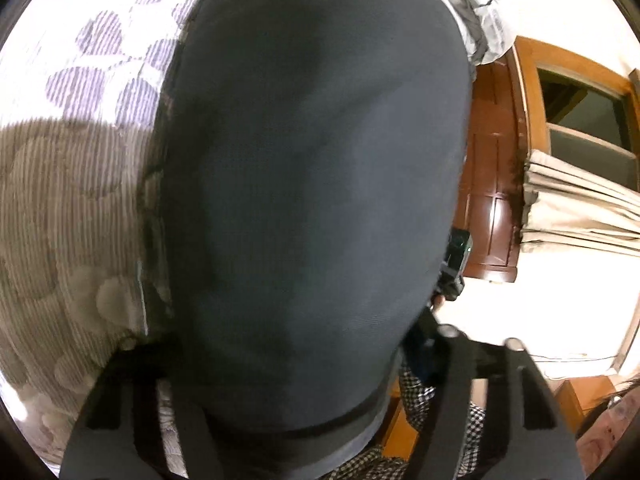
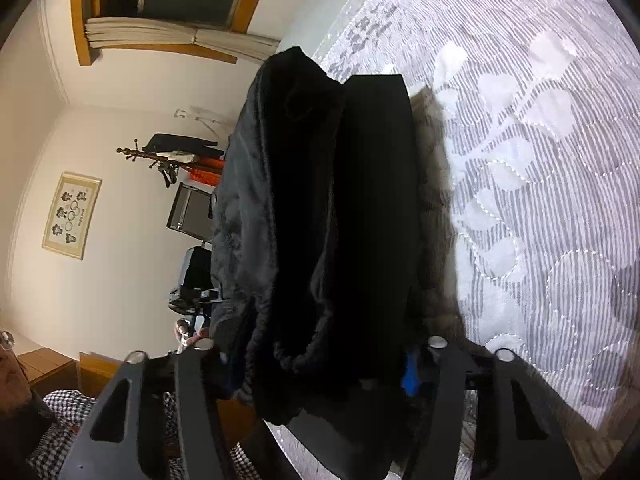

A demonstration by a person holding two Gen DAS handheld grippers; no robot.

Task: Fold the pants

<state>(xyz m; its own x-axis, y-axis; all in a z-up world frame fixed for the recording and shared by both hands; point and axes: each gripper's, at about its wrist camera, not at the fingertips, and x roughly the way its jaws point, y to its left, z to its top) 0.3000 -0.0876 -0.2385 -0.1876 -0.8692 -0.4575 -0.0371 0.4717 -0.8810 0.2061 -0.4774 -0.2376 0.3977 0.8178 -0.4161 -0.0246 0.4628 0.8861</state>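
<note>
The dark pants (image 1: 312, 184) fill the middle of the left wrist view, hanging lifted beside the bed, their smooth grey-black cloth running down between the fingers of my left gripper (image 1: 296, 424), which is shut on them. In the right wrist view the pants (image 2: 320, 220) hang as a bunched black fold with a fuzzy lining. My right gripper (image 2: 320, 364) is shut on them, with blue pads (image 2: 410, 376) showing beside the cloth. The fingertips are hidden by fabric in both views.
A bed with a grey-and-white leaf-pattern quilt (image 2: 540, 160) lies beside the pants, also in the left wrist view (image 1: 80, 128). A grey pillow (image 1: 476, 4), a wooden door (image 1: 488, 184), a curtained window (image 1: 580, 208) and a coat rack (image 2: 172, 156) stand around.
</note>
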